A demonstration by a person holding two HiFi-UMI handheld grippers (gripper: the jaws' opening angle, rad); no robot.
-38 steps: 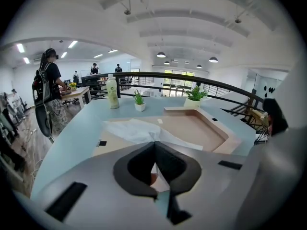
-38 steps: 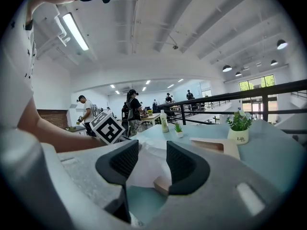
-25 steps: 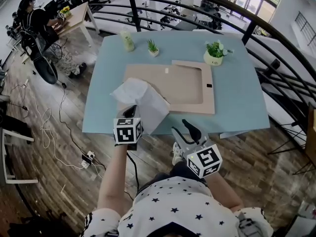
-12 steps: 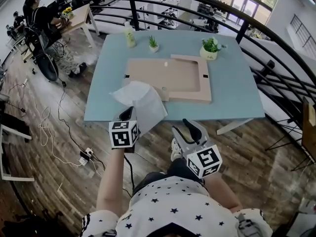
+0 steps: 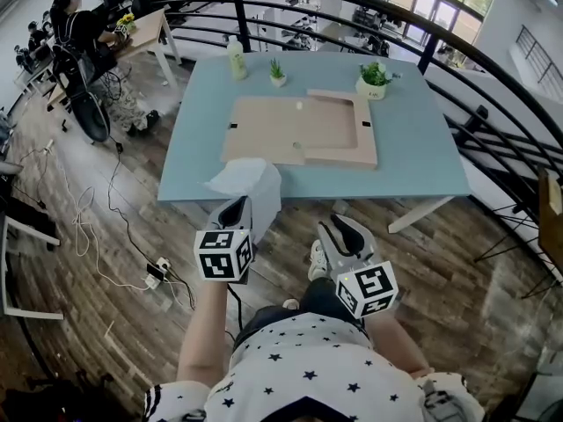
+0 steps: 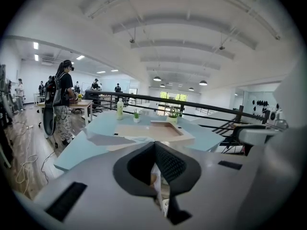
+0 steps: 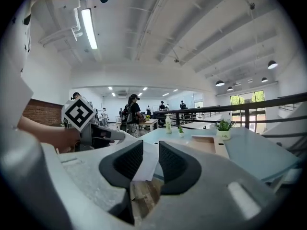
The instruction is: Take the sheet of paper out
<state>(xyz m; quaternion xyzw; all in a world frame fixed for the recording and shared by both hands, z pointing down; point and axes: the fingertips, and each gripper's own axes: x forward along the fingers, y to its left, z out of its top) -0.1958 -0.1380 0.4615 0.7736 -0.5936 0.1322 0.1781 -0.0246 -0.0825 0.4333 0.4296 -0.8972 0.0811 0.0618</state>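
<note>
A white sheet of paper [image 5: 251,183] hangs crumpled over the near edge of the light blue table [image 5: 422,156], clear of the flat wooden frame [image 5: 303,130] lying on the tabletop. My left gripper [image 5: 236,211] is shut on the sheet's near end, below the table edge. In the left gripper view the jaws [image 6: 154,150] are pressed together and the paper [image 6: 103,139] spreads out ahead on the left. My right gripper [image 5: 339,233] hovers beside it on the right, apart from the paper. Its jaws [image 7: 150,150] have just been closing but stand open, with nothing between them.
A pale bottle [image 5: 236,58], a small plant [image 5: 278,72] and a white-potted plant [image 5: 374,77] stand along the table's far edge. A black railing [image 5: 440,38] curves behind the table. A person [image 5: 75,25] stands by another table at far left; cables lie on the wooden floor.
Both grippers have drawn back from the table toward my body. The paper has slid off the wooden frame and now hangs over the near edge. The right jaws stand narrower.
</note>
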